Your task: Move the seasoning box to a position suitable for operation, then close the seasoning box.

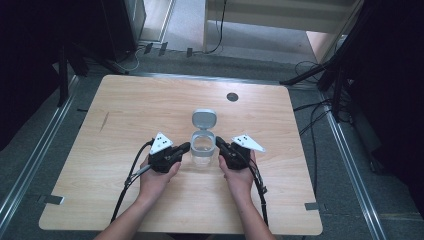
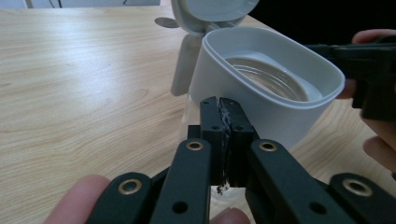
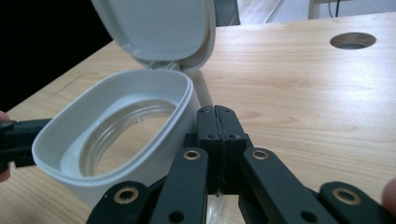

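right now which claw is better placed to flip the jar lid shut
Right, marginally. Both shut claws flank the jar: the right claw sits a little nearer the raised lid than the left claw.

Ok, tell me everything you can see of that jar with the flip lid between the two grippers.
The jar stands upright near the middle of the wooden table. Its body looks like clear glass or plastic, with a threaded neck visible inside; a white-grey oval collar, plastic by the look of it, sits on top. The hinged lid is flipped open, leaning back on the far side. It seems empty. The left gripper and right gripper, both shut, sit close against opposite sides of the collar; actual contact can't be confirmed.
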`<state>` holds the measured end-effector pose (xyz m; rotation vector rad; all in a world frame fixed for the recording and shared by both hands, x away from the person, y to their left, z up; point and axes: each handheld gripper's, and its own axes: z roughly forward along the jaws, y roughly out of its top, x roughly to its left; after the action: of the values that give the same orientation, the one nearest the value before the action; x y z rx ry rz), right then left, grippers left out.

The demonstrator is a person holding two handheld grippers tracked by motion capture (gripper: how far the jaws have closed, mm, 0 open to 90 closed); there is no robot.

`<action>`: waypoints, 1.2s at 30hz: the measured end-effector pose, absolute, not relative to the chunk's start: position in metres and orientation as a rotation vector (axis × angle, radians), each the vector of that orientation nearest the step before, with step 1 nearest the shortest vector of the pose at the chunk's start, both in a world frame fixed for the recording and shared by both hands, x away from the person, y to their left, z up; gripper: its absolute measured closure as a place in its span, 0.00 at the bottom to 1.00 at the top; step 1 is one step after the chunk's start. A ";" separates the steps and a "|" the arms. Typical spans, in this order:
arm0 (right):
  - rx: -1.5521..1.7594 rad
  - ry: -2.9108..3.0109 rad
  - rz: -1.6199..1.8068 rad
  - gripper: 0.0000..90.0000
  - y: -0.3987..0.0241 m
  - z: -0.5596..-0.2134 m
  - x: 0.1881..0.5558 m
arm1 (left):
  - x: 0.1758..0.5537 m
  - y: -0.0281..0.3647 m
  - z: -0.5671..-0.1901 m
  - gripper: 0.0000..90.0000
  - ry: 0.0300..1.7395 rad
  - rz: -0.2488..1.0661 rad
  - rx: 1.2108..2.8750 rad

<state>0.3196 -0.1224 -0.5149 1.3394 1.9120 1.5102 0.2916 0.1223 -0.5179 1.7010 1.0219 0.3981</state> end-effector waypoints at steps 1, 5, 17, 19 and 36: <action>1.339 1.912 1.510 1.00 -0.122 -0.515 0.320 | 0.292 0.122 -0.518 0.94 1.022 0.398 1.701; 1.330 1.904 1.532 1.00 -0.125 -0.510 0.325 | 0.285 0.143 -0.519 0.78 1.040 0.382 1.644; 1.283 1.889 1.517 1.00 -0.129 -0.474 0.358 | 0.234 0.289 -0.540 0.19 1.316 0.564 1.582; 1.278 1.887 1.518 1.00 -0.128 -0.471 0.361 | 0.231 0.298 -0.541 0.19 1.341 0.574 1.572; 1.222 1.948 1.645 1.00 -0.117 -0.444 0.380 | 0.219 0.320 -0.551 0.19 1.378 0.613 1.571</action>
<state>0.3802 -0.1166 -0.4443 1.2223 1.9483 1.6451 0.2189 0.3196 -0.5513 1.5713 1.3780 0.6135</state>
